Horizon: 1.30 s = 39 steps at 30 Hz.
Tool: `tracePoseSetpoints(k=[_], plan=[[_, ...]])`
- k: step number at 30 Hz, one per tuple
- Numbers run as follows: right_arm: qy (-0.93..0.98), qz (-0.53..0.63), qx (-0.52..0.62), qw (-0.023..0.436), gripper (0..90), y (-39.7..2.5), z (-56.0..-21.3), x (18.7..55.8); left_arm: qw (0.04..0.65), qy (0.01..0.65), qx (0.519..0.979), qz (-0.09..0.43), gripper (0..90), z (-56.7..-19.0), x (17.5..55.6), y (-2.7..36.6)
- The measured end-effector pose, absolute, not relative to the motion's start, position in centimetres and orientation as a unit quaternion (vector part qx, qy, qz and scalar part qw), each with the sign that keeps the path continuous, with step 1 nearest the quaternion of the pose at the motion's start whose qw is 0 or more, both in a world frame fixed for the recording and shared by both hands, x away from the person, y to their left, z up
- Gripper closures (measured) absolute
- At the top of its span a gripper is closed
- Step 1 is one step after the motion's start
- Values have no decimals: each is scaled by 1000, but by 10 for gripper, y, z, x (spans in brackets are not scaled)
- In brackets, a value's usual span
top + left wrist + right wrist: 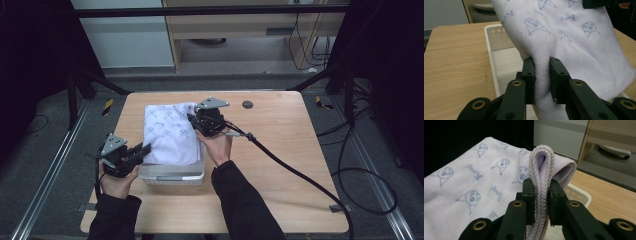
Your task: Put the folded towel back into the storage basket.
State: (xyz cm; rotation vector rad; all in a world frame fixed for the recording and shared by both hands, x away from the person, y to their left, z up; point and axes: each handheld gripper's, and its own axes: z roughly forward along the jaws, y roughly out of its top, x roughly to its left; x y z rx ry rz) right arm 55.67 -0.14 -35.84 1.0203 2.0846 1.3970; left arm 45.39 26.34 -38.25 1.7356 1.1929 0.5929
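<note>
white terry towel with blue cartoon prints: pinched by left tongs and right tongs; thin grips risk slipping outside white perforated plastic basket

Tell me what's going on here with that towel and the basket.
A person holds a gripper in each hand and has a white towel with blue cartoon prints stretched between them over a white perforated basket on the wooden table. The left gripper is shut on the towel's near edge, and the right gripper pinches a folded edge at the far side. The towel hangs above the basket, not yet settled inside.
</note>
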Motion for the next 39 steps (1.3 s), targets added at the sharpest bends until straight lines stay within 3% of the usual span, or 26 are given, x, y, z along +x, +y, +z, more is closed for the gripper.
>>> tracePoseSetpoints(k=[39], plan=[[768, 455, 395, 216, 779, 13, -416, 575, 390, 508, 734, 225, 746, -426, 484, 258]])
